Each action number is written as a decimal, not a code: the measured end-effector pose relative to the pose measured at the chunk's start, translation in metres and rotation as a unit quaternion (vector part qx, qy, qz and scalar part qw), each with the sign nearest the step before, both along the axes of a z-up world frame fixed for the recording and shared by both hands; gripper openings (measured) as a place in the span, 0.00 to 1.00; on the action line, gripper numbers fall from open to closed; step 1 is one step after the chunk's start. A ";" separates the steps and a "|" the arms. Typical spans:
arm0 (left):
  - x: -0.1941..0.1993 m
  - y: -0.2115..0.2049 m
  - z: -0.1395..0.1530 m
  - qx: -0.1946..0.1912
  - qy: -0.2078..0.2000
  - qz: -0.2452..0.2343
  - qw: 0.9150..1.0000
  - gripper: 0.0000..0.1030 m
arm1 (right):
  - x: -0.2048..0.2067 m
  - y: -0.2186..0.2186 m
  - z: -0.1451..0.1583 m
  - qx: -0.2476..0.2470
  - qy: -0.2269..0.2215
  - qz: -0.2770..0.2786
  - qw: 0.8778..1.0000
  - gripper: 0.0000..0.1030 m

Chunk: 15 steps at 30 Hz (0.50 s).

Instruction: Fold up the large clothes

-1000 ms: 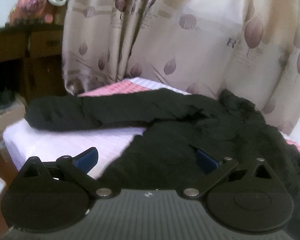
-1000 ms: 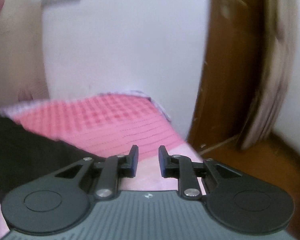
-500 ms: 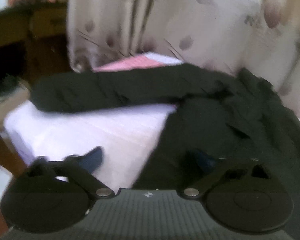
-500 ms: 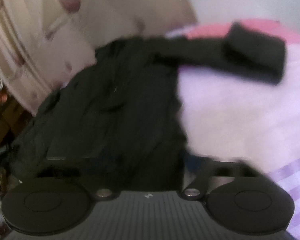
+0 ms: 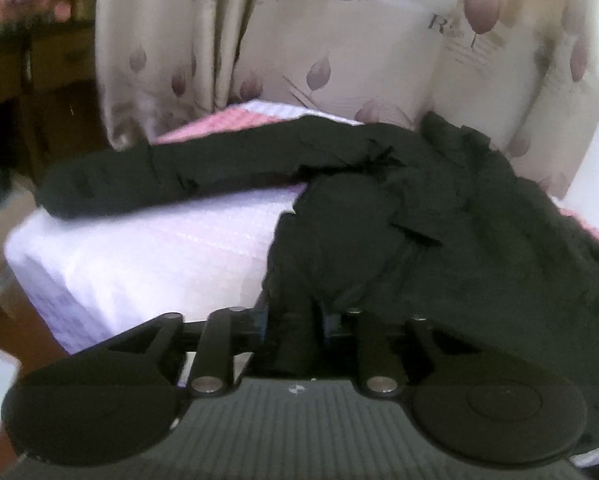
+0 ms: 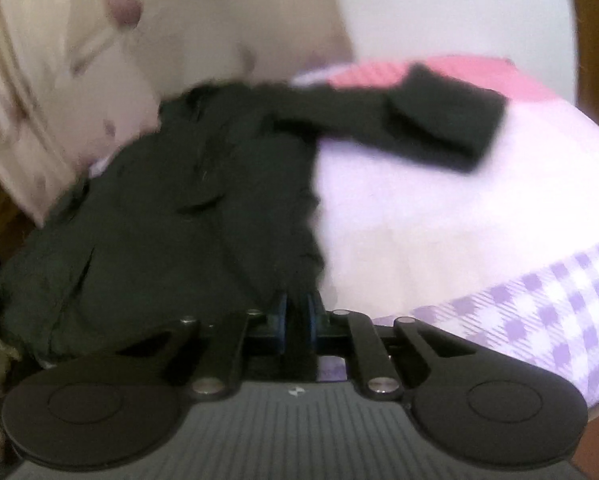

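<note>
A large black garment (image 5: 399,216) lies spread on the bed (image 5: 159,248), one long sleeve (image 5: 171,176) stretched out to the left. My left gripper (image 5: 293,320) is shut on the garment's near hem at its left corner. In the right wrist view the same garment (image 6: 171,220) lies left of centre with a sleeve (image 6: 439,128) reaching right. My right gripper (image 6: 297,316) is shut on the near hem at the garment's right corner, with black cloth pinched between the blue pads (image 6: 281,314).
The bed has a white and lilac checked sheet (image 6: 539,300) with pink cover (image 5: 227,120) at the far end. A patterned cream curtain (image 5: 339,40) hangs behind the bed. A dark wooden desk (image 5: 31,80) stands at the far left. A wooden door frame (image 6: 595,40) is at the right.
Both grippers were open and have closed on the garment's near hem. The right gripper swung left from the pink bed end and door onto the garment.
</note>
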State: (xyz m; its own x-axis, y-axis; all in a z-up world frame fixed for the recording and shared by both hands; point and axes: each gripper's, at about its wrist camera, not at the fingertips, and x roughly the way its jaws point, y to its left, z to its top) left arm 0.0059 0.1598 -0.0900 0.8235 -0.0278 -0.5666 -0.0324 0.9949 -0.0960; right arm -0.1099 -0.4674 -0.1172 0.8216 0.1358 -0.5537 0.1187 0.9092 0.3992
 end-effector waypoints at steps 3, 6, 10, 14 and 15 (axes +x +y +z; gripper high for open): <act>-0.009 -0.008 0.024 0.012 -0.051 0.017 0.999 0.68 | 0.000 -0.015 0.023 -0.042 -0.045 -0.054 0.997 0.30; -0.019 -0.022 0.047 0.010 -0.114 0.021 0.993 0.99 | 0.025 -0.022 0.036 -0.114 -0.068 -0.073 0.988 0.90; -0.004 -0.054 0.059 -0.012 -0.134 -0.014 0.991 1.00 | 0.081 -0.019 0.033 -0.206 -0.072 -0.068 0.974 0.94; 0.030 -0.094 0.055 -0.037 -0.125 -0.035 0.991 1.00 | 0.134 -0.017 0.011 -0.246 -0.046 -0.090 0.964 0.93; 0.038 -0.102 0.054 -0.038 -0.124 -0.038 0.991 1.00 | 0.142 -0.022 0.006 -0.246 -0.045 -0.093 0.964 0.93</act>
State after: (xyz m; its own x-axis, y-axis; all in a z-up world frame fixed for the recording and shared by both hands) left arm 0.0436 0.0575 -0.0363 0.9311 -0.1304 -0.3406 0.0768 0.9831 -0.1664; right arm 0.0319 -0.4895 -0.1109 0.8539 -0.2800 -0.4388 0.2833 0.9572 -0.0594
